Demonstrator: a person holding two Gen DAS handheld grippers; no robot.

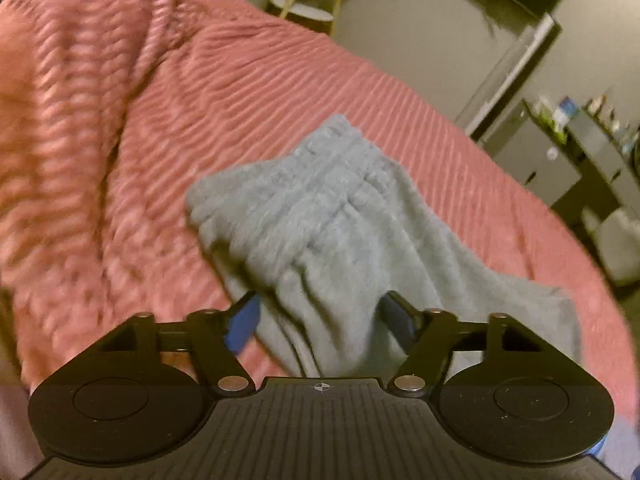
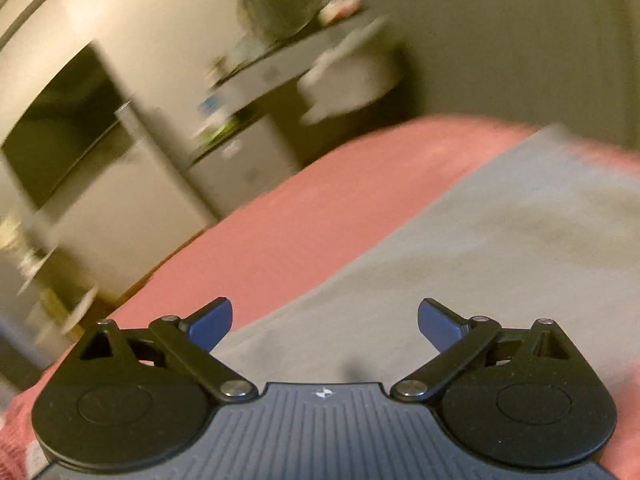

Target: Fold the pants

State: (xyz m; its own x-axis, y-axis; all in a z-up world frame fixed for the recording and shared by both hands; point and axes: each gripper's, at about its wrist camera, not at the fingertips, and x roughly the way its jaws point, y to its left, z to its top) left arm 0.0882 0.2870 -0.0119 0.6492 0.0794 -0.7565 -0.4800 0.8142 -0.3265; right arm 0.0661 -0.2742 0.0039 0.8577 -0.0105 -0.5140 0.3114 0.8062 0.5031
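Left wrist view: left gripper (image 1: 320,312) spreads wide around grey pants (image 1: 320,216) on a pink blanket (image 1: 240,92); right gripper (image 2: 325,320) gapes empty, blurred shelves (image 2: 256,80) ahead.

The pants (image 1: 340,220) are a soft, matt grey-blue cloth with a fuzzy nap and a gathered, ribbed waistband, and they lie on a pink bedspread (image 1: 248,92) of thick, ridged, plush-looking fabric. The left gripper (image 1: 320,320) and the right gripper (image 2: 325,322) are matt black plastic with grooved housings, shiny round metal pivot pins and smooth blue pads (image 2: 212,322). Background furniture is too blurred to judge.
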